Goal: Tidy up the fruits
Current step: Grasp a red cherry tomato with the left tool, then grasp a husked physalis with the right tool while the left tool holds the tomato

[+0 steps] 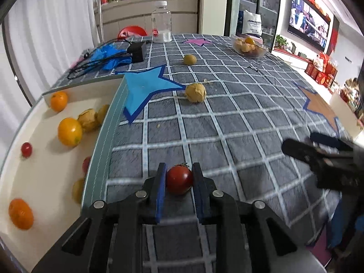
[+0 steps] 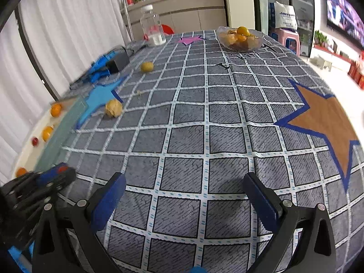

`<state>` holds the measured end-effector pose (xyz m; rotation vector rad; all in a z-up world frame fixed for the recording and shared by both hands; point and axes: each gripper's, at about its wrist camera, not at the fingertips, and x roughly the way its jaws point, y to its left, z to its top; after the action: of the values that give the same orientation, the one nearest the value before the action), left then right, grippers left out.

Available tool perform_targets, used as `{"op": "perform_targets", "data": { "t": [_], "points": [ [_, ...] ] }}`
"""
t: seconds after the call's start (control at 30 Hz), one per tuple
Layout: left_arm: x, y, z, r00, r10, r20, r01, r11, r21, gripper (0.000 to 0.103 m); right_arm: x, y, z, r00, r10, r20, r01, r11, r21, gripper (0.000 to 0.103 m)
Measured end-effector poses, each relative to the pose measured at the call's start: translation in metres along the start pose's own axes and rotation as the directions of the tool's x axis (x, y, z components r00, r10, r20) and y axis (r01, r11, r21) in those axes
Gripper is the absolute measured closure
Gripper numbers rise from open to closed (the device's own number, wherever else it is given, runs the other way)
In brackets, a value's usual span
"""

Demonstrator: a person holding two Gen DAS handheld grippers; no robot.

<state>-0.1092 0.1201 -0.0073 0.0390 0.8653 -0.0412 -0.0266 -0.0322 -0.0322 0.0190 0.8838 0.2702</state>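
Note:
My left gripper (image 1: pixel 179 168) is shut on a red cherry tomato (image 1: pixel 179 179), held just above the checked tablecloth beside the teal rim of a white tray (image 1: pixel 100 141). The tray holds a large orange (image 1: pixel 69 132), a tangerine (image 1: pixel 58 100), a husked fruit (image 1: pixel 87 119), a small tomato (image 1: pixel 26 149) and others. A papery husked fruit (image 1: pixel 195 92) and a yellow-green fruit (image 1: pixel 189 59) lie loose on the cloth. My right gripper (image 2: pixel 184 177) hovers open over bare cloth with nothing between its fingers. It also shows in the left wrist view as the right gripper (image 1: pixel 318 150).
A glass bowl (image 2: pixel 240 38) of fruit stands at the far right of the table. A clear bottle (image 1: pixel 161 22) stands at the far edge. A black box (image 1: pixel 136 50), blue cloth and cables lie at the far left. Blue (image 1: pixel 145 86) and brown (image 2: pixel 325 118) star patches mark the cloth.

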Motion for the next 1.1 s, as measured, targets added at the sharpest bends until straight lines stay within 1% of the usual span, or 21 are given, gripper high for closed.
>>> {"op": "perform_targets", "data": {
  "t": [0.07,0.1,0.17,0.27,0.33,0.47,0.6,0.67,0.7,0.73,0.77,0.8,0.83,0.9,0.97,1.07,1.1],
  "points": [
    [-0.005,-0.002,-0.009,1.000,0.008,0.018,-0.008,1.000,0.016,0.079,0.006,0.013,-0.001,0.996,-0.084,-0.031,0.082,0.994,-0.071,0.000],
    [-0.008,-0.002,-0.013,0.999,0.011,0.030,-0.011,1.000,0.021,0.079,0.008,0.020,-0.001,0.994,-0.106,-0.035,0.102,0.989,-0.106,0.000],
    [-0.009,-0.001,-0.015,0.999,0.008,0.043,-0.009,1.000,0.022,0.079,0.011,0.025,0.001,0.996,-0.077,-0.045,0.070,0.989,-0.134,0.000],
    [-0.009,0.001,-0.014,0.999,-0.010,0.043,0.009,1.000,0.008,0.079,0.017,0.030,0.008,0.996,-0.063,-0.057,0.055,0.990,-0.134,0.000],
    [-0.009,0.003,-0.014,0.999,-0.018,0.046,0.018,1.000,0.003,0.079,0.022,0.038,0.018,0.997,-0.017,-0.072,0.008,0.992,-0.126,0.000],
    [-0.010,0.002,-0.015,0.998,-0.018,0.053,0.018,1.000,0.005,0.079,0.036,0.058,0.041,0.997,0.051,-0.062,-0.057,0.992,-0.109,0.000],
    [-0.010,0.003,-0.015,0.998,-0.025,0.055,0.026,1.000,-0.004,0.079,0.057,0.085,0.060,0.997,0.066,-0.044,-0.071,0.991,-0.115,0.001],
    [-0.009,0.002,-0.015,0.998,-0.022,0.055,0.023,1.000,-0.003,0.079,0.066,0.094,0.066,0.998,0.049,-0.031,-0.053,0.990,-0.130,0.018],
    [-0.009,0.002,-0.014,0.998,-0.021,0.056,0.021,1.000,-0.002,0.079,0.069,0.100,0.068,1.000,0.021,-0.015,-0.023,0.988,-0.150,0.023],
    [-0.009,0.002,-0.015,0.998,-0.021,0.056,0.021,1.000,-0.002,0.079,0.070,0.102,0.069,1.000,0.008,-0.005,-0.008,0.987,-0.163,0.038],
    [-0.009,0.002,-0.015,0.998,-0.021,0.056,0.021,1.000,-0.002,0.079,0.071,0.104,0.070,1.000,-0.004,0.005,0.004,0.985,-0.172,0.059],
    [-0.009,0.002,-0.015,0.998,-0.022,0.056,0.022,1.000,-0.004,0.079,0.070,0.103,0.073,1.000,0.003,0.009,-0.002,0.986,-0.167,0.071],
    [-0.009,0.002,-0.015,0.998,-0.023,0.056,0.023,1.000,-0.004,0.079,0.070,0.099,0.074,1.000,0.022,0.003,-0.021,0.989,-0.149,0.078],
    [-0.009,0.002,-0.015,0.998,-0.025,0.056,0.025,1.000,-0.006,0.079,0.065,0.086,0.074,0.998,0.064,-0.009,-0.065,0.994,-0.092,0.078],
    [-0.010,0.002,-0.015,0.998,-0.025,0.057,0.025,1.000,-0.006,0.079,0.055,0.073,0.070,0.997,0.078,0.000,-0.077,0.995,-0.059,0.078],
    [-0.009,0.002,-0.016,0.998,-0.024,0.056,0.025,1.000,-0.006,0.079,0.034,0.055,0.054,0.994,0.108,-0.009,-0.109,0.993,-0.036,0.078],
    [-0.009,0.002,-0.016,0.998,-0.023,0.056,0.024,1.000,-0.005,0.079,0.025,0.048,0.044,0.994,0.105,-0.010,-0.105,0.994,-0.035,0.078]
  ]
}}
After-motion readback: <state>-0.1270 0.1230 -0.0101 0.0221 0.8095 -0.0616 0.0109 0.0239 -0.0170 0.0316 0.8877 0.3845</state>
